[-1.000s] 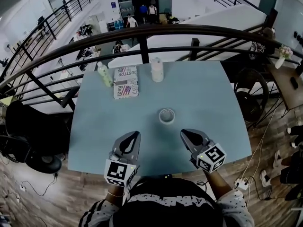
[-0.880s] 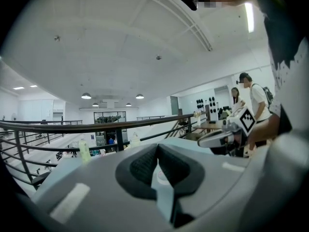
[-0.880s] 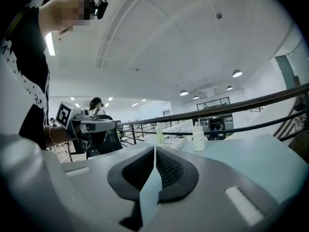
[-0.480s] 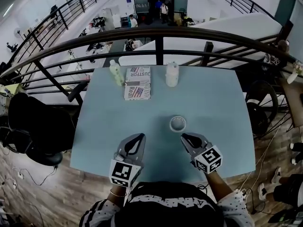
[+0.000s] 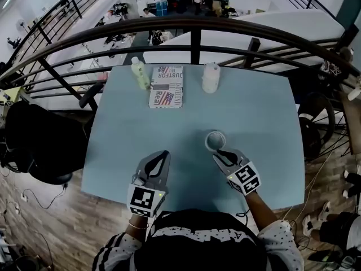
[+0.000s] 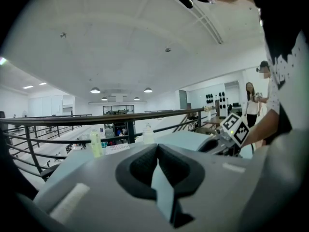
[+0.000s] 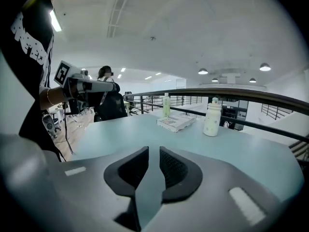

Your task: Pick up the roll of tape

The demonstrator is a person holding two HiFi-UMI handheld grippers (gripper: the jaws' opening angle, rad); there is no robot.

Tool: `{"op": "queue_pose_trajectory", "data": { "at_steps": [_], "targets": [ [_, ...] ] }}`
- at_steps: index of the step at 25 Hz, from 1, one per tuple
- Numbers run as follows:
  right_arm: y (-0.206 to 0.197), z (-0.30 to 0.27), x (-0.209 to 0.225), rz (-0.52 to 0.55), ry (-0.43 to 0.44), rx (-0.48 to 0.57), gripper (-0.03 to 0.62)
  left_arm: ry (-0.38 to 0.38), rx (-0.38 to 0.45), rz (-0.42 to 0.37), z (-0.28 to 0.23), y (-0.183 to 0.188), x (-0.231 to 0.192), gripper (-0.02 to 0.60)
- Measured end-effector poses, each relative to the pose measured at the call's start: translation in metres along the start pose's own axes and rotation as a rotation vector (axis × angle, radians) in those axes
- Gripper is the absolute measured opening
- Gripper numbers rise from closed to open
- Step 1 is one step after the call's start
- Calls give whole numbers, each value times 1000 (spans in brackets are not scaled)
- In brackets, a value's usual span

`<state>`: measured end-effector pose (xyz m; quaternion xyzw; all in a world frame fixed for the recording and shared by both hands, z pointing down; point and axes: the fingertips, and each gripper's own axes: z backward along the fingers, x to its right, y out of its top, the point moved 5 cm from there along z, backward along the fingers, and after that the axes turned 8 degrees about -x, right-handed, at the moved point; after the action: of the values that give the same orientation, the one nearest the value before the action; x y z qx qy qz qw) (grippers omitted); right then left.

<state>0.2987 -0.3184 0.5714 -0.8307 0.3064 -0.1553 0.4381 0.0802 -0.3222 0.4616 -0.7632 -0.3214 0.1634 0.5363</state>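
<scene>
Beyond the pale blue table (image 5: 124, 151) runs a curved dark metal railing (image 5: 192, 24), with an open hall below. A small, pale, ring-shaped roll of tape (image 5: 215, 140) lies flat on the table, just past the right gripper (image 5: 223, 155) and a little to its left, outside the grey fingers (image 7: 174, 166). These are opening, with only bare tabletop between them. The left gripper (image 5: 162, 156) hovers well apart from the roll, fingertips together and empty. At the far edge stand a green plastic bottle (image 5: 139, 74), a flag-printed white book (image 5: 166, 94) and a white bottle (image 5: 210, 78).
</scene>
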Motion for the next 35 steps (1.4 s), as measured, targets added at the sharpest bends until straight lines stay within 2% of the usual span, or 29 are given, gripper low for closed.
{"op": "queue_pose_trajectory", "data": {
  "at_steps": [10, 21, 35],
  "targets": [
    [-17, -38, 14, 61, 18, -123, 102, 25, -24, 29, -9, -7, -17, 0],
    [-38, -73, 33, 227, 7, -292, 127, 48, -48, 46, -14, -12, -36, 0],
    [-49, -99, 35, 334, 69, -410, 140, 50, -73, 74, -20, -22, -50, 0]
  ]
}}
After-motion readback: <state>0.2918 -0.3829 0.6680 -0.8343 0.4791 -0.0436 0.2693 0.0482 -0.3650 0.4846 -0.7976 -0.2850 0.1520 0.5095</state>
